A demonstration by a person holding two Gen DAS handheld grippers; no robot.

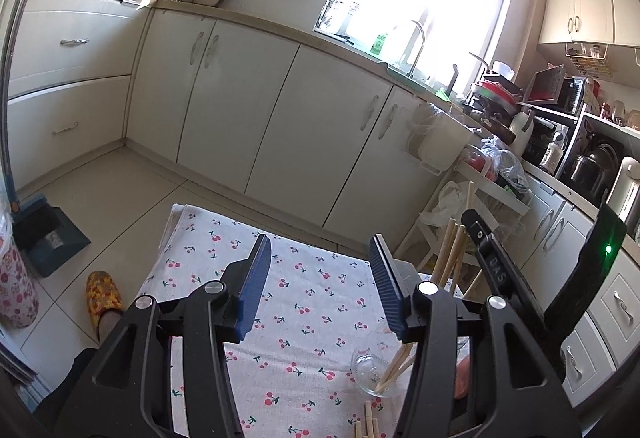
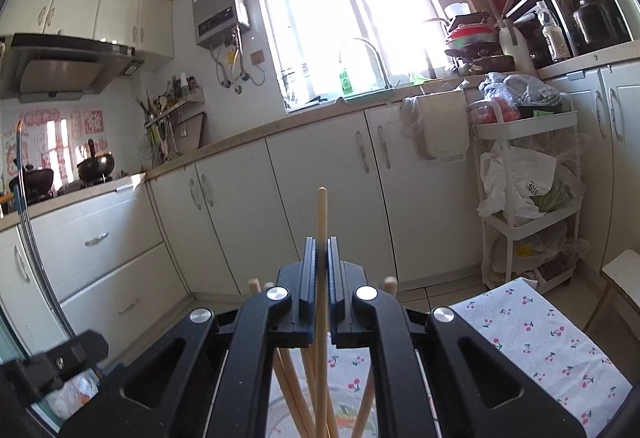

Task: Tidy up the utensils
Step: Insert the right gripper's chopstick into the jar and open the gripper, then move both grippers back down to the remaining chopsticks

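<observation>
While the right gripper (image 2: 321, 262) has its jaws pinched on one pale wooden chopstick (image 2: 322, 213), held upright w/ its tip above the jaws, the left gripper (image 1: 320, 278) hangs w/ jaws wide apart, gripping nothing. Below sits a clear glass cup (image 1: 370, 370) w/ more chopsticks leaning in it, on the cherry-print cloth (image 1: 304, 302) over the counter.

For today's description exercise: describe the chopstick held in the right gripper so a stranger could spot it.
Find the cherry-print tablecloth, then the glass on it holding chopsticks. The one meant is the chopstick standing upright, pinched by the right gripper and rising above the rest.
</observation>
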